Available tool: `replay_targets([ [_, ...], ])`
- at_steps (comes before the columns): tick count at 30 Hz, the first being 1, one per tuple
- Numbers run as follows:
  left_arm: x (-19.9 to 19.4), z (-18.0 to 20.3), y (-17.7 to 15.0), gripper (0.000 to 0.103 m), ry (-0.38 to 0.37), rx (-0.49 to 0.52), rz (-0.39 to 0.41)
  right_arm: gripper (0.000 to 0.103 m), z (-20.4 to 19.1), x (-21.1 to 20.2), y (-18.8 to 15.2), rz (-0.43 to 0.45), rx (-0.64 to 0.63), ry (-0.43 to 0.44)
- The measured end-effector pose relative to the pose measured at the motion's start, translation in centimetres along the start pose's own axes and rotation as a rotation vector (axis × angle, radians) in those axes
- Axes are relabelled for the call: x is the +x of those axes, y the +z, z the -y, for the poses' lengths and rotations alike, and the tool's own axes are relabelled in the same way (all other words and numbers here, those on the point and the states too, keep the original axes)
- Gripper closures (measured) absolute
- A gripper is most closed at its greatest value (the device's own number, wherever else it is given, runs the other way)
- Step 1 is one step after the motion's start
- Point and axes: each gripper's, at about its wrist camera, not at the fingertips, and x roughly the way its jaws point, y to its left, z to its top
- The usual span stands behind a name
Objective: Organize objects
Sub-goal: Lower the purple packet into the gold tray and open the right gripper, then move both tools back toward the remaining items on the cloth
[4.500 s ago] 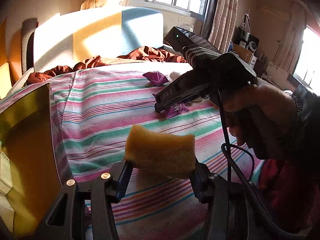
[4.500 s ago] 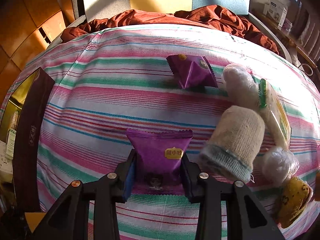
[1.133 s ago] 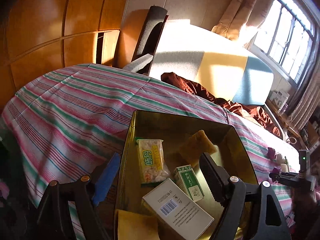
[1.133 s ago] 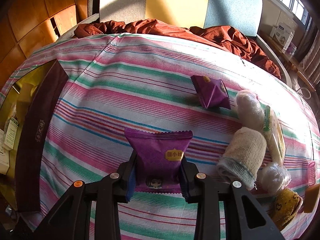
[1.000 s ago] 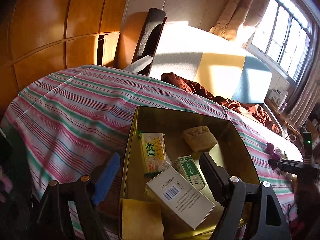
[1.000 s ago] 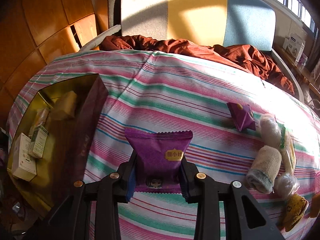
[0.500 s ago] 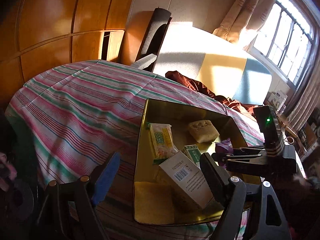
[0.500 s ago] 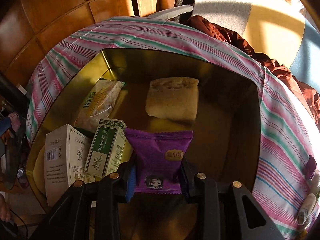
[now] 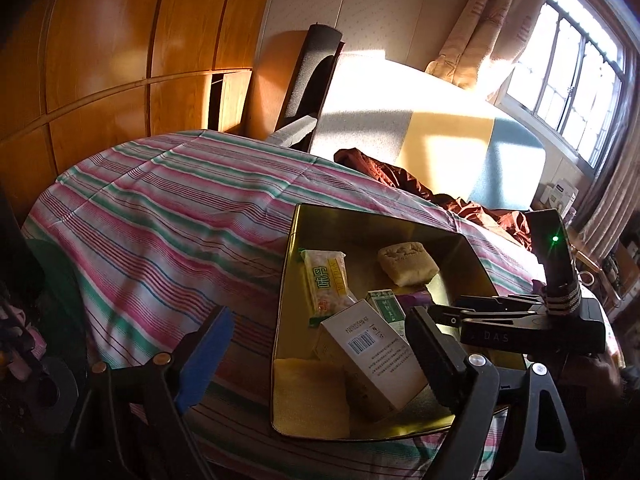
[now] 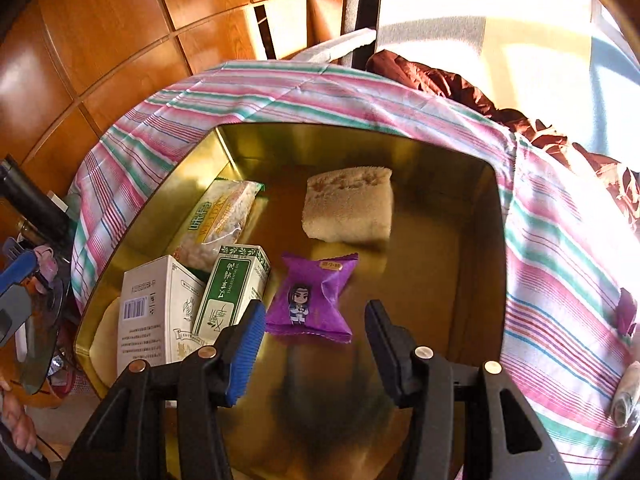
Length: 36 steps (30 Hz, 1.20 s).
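A gold tin (image 10: 352, 128) stands on the striped cloth. On its floor lies the purple snack packet (image 10: 316, 292), just beyond my right gripper (image 10: 314, 316). The jaws are opening and the pads stand clear of the packet. Around it are a tan sponge block (image 10: 348, 204), a green-white box (image 10: 232, 292), a white barcode box (image 10: 152, 320) and a yellow-green snack pack (image 10: 218, 220). My left gripper (image 9: 318, 320) hovers at the tin's (image 9: 360, 210) near left corner, its jaws opening with nothing between them. The right gripper (image 9: 440, 312) reaches in from the right.
A striped cloth (image 9: 180, 208) covers the bed. A rust-brown blanket (image 10: 440, 76) lies behind the tin. Another purple packet (image 10: 626, 312) and a rolled item (image 10: 626, 392) rest at the right. A flat yellow pad (image 9: 308, 396) fills the tin's near corner. Wooden panels (image 9: 100, 60) stand at the left.
My right gripper travelled left from the cloth to over the tin, then spread its jaws; the purple packet left them and now lies on the tin's floor. The left gripper barely moved.
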Motion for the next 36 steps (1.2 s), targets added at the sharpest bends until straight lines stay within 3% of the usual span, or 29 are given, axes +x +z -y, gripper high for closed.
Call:
replay_targets([
  [8, -0.9, 2.8, 0.0, 0.011, 0.002, 0.092, 0.029, 0.051, 4.9, -5.7, -2.8, 0.096, 0.054, -0.077],
  [26, 0.2, 11.6, -1.7, 0.011, -0.108, 0.296, -0.025, 0.051, 21.2, -12.6, -9.5, 0.155, 0.34, -0.338],
  [30, 0.7, 13.6, -1.9, 0.011, -0.141, 0.335, -0.037, 0.051, 25.4, -14.3, -11.1, 0.215, 0.467, -0.416],
  [36, 1.6, 17.3, -2.0, 0.011, -0.198, 0.394, -0.053, 0.05, 31.4, -17.8, -15.1, 0.359, 0.807, -0.46],
])
